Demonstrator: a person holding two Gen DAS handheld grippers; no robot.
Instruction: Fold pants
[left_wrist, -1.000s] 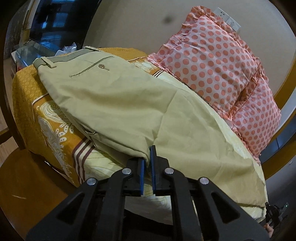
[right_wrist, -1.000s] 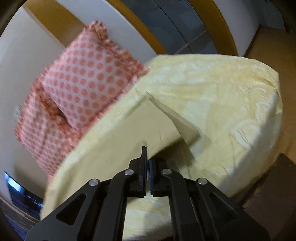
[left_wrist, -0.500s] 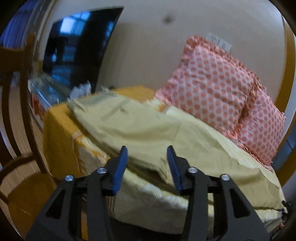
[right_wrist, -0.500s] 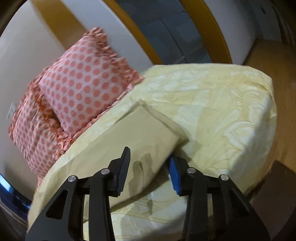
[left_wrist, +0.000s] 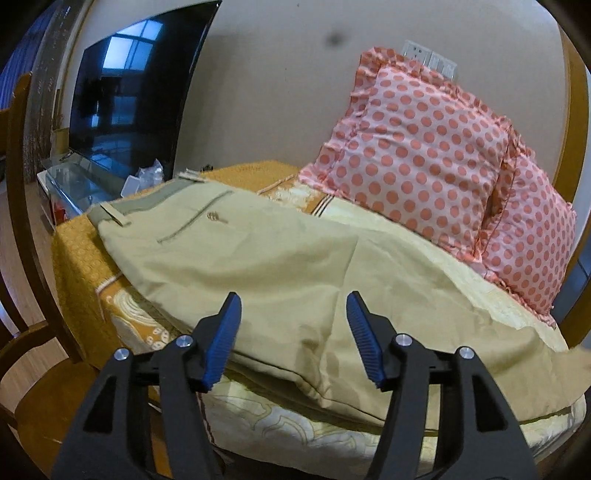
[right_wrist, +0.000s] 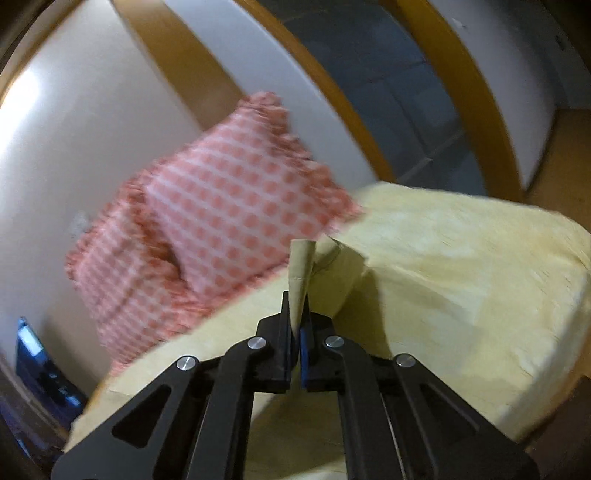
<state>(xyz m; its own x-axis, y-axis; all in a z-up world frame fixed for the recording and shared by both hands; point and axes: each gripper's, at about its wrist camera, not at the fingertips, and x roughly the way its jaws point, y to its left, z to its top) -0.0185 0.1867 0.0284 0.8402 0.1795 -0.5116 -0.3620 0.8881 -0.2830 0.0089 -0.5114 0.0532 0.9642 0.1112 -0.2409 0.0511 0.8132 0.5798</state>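
Khaki pants (left_wrist: 266, 266) lie folded lengthwise across the bed, waistband and buttoned back pocket at the far left, legs running right. My left gripper (left_wrist: 293, 334) is open and empty, its blue pads just in front of the pants' near edge. My right gripper (right_wrist: 294, 325) is shut on the hem end of the pants (right_wrist: 300, 273), which stands up pinched between the pads and lifted off the bed. That view is motion-blurred.
Two pink polka-dot pillows (left_wrist: 424, 155) lean on the wall behind the pants. The bed has a pale yellow cover (right_wrist: 461, 280) and an orange patterned sheet (left_wrist: 77, 266). A dark TV (left_wrist: 129, 85) and glass stand sit at far left. A wooden chair (left_wrist: 22, 258) is near left.
My left gripper let go of the pants' edge, opened and drew back. My right gripper opened, then shut again on the hem end and lifted it.
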